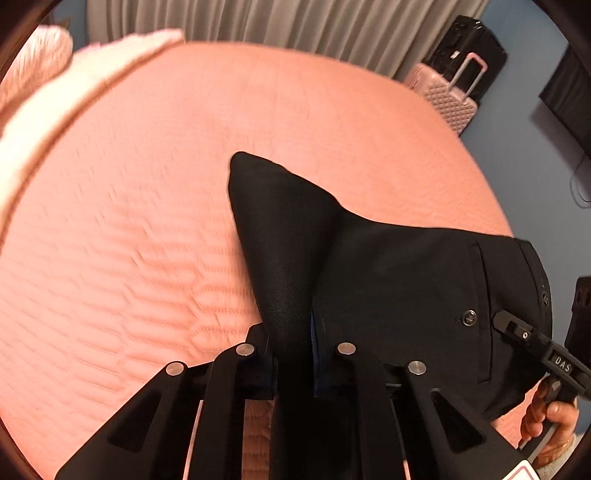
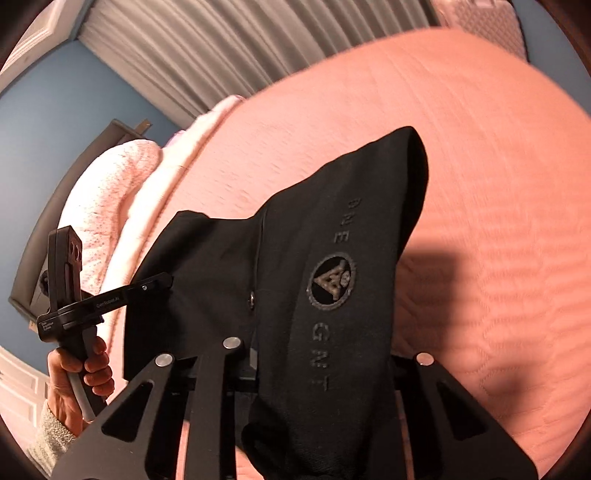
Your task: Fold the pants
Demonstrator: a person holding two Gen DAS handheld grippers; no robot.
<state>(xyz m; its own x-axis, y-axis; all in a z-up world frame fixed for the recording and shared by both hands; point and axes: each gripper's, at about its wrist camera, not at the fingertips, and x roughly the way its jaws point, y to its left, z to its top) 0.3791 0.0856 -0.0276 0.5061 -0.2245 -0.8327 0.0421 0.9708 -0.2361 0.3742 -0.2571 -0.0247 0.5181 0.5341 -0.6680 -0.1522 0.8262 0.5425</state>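
Observation:
Black pants (image 1: 388,269) hang lifted above the pink bed, stretched between both grippers. My left gripper (image 1: 291,332) is shut on a raised fold of the cloth, which stands up in a peak ahead of the fingers. In the same view the right gripper (image 1: 504,319) pinches the waistband edge near a button (image 1: 470,317). In the right wrist view the pants (image 2: 295,240) drape over my right gripper (image 2: 325,365), shut on the waistband with its printed round logo (image 2: 332,280). The left gripper (image 2: 164,280) bites the cloth's far left edge.
A pink quilted bedspread (image 1: 147,221) fills the space below. Pale pillows (image 2: 110,192) lie at the bed's head, grey curtains (image 1: 295,22) behind. A pink suitcase (image 1: 447,96) and a black one (image 1: 469,44) stand by the blue wall. A hand (image 2: 81,373) holds the left handle.

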